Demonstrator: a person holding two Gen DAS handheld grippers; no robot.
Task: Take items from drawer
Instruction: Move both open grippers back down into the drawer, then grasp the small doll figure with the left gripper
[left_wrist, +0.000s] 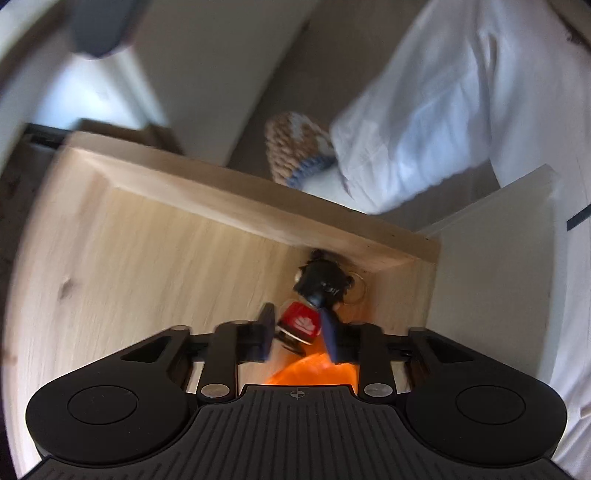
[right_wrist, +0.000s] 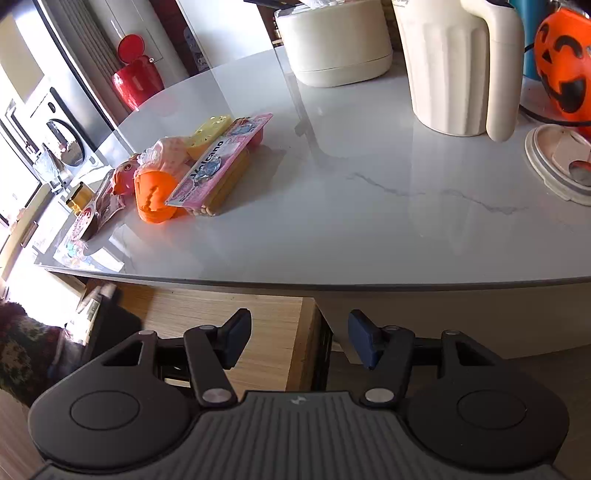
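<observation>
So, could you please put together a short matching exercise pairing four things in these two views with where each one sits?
Things:
1. red item with a white logo
2. pink Volcano pack
3. jack-o'-lantern bucket
4. cream pitcher

Places:
A. far right edge of the countertop
B. in the wooden drawer, between the left gripper fingers
C. upright on the countertop, left of the bucket
D. in the pile at the countertop's left end

Pairs: 1-B, 2-D, 3-A, 4-C
</observation>
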